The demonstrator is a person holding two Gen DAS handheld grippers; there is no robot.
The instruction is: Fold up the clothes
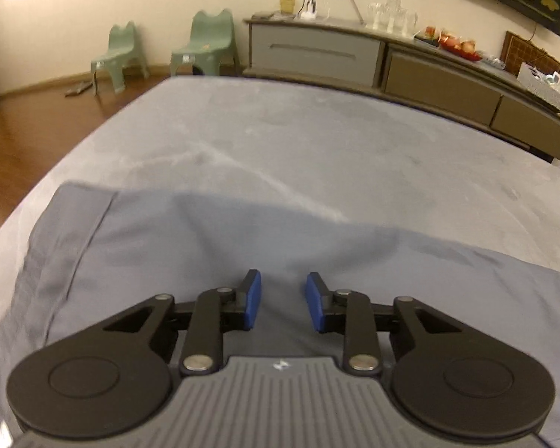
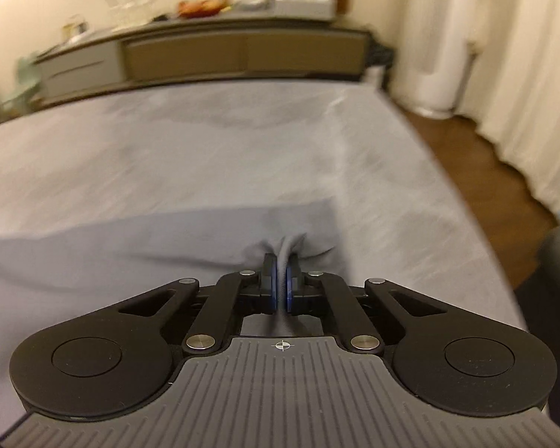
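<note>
On the grey bed (image 1: pixel 280 142), left gripper (image 1: pixel 283 300) released above garment (image 1: pixel 149 231), right gripper (image 2: pixel 283 283) pinching its bunched fold.

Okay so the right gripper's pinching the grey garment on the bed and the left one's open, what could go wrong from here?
1. The right gripper holds only a small bunched pinch of the garment; a pull may slip it free or drag the cloth crooked.
2. The left gripper is open above the cloth, so that side is unheld and may wrinkle.
3. Garment and bed cover are similar grey; the fingers could catch the cover too.
</note>
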